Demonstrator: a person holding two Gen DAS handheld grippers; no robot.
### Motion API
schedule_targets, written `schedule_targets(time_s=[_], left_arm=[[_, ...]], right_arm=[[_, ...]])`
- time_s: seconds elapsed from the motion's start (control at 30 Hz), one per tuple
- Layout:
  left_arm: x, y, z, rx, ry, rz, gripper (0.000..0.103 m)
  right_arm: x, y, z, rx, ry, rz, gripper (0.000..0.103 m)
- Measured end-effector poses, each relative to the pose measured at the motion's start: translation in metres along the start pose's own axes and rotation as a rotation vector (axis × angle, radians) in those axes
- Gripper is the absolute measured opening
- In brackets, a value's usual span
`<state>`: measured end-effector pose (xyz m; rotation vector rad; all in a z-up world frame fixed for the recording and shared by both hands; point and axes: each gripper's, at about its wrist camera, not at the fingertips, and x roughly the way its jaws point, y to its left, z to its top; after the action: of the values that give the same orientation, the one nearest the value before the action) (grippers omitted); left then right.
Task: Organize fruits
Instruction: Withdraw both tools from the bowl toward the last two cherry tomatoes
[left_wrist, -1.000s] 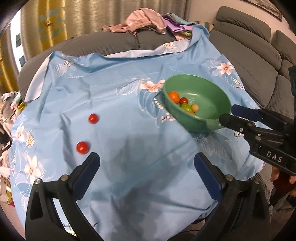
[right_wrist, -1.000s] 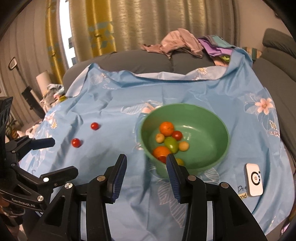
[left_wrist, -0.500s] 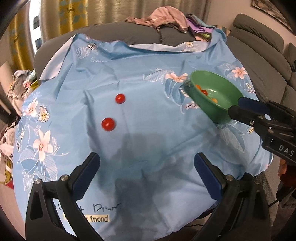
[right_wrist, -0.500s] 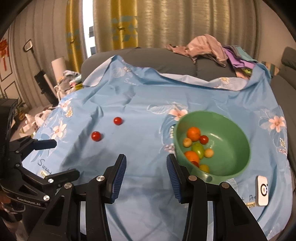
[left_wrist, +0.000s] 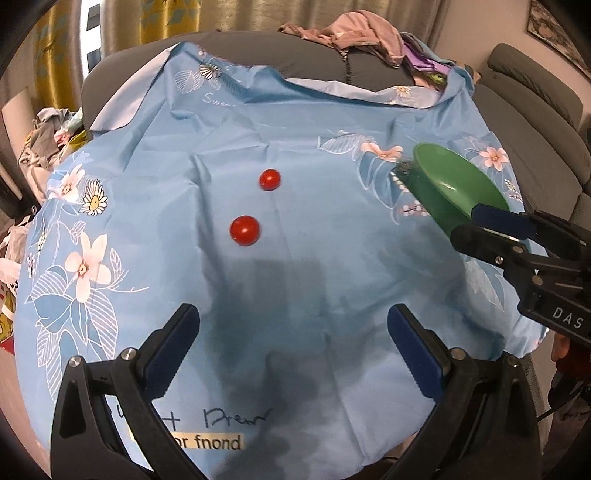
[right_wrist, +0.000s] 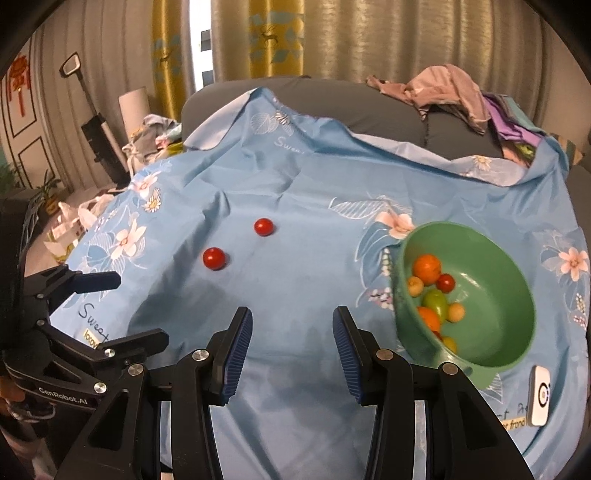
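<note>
Well ahead of the left gripper's (left_wrist: 291, 343) spread fingers, two red tomatoes lie loose on the blue floral cloth (left_wrist: 236, 122). The nearer tomato (left_wrist: 244, 230) sits ahead of the gap and toward the left finger (left_wrist: 173, 345); the farther tomato (left_wrist: 269, 180) lies just beyond it, a little more toward the middle. The two are near each other but apart. Neither finger touches them, and the jaws stand wide with nothing between them.

From the right wrist view the same pair appears ahead and to the left of the right gripper's (right_wrist: 291, 345) fingers, the nearer tomato (right_wrist: 214, 258) closer to the left finger and the farther tomato (right_wrist: 263, 227) beyond it. These jaws are parted too, more narrowly, and hold nothing.

Off to the right of the right gripper's right finger (right_wrist: 349, 356) stands the green bowl (right_wrist: 513, 295), its near wall just beside that finger. Inside it lie several small fruits: two orange ones, a red one, a green one and some pale yellow ones, bunched toward the bowl's left side. In the left wrist view the green bowl (left_wrist: 454, 184) sits far right of the fingers, with the right gripper (left_wrist: 491, 229) reaching in front of it.

Right of the bowl, near the cloth's edge, lies a small white device (right_wrist: 540, 395). Beyond the cloth a grey sofa (right_wrist: 332, 92) carries a heap of clothes (right_wrist: 450, 88), with curtains (right_wrist: 295, 37) behind.
</note>
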<state>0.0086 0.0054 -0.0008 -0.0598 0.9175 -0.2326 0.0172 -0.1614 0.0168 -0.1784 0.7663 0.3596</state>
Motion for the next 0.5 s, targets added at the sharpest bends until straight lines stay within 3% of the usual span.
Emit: schedule_targets(time_s=[0.5], left_arm=[[0.044, 0.025, 0.034, 0.055, 0.02, 0.016, 0.097]], right_arm=[[0.054, 0.001, 0.014, 0.018, 0.062, 0.058, 0.046]])
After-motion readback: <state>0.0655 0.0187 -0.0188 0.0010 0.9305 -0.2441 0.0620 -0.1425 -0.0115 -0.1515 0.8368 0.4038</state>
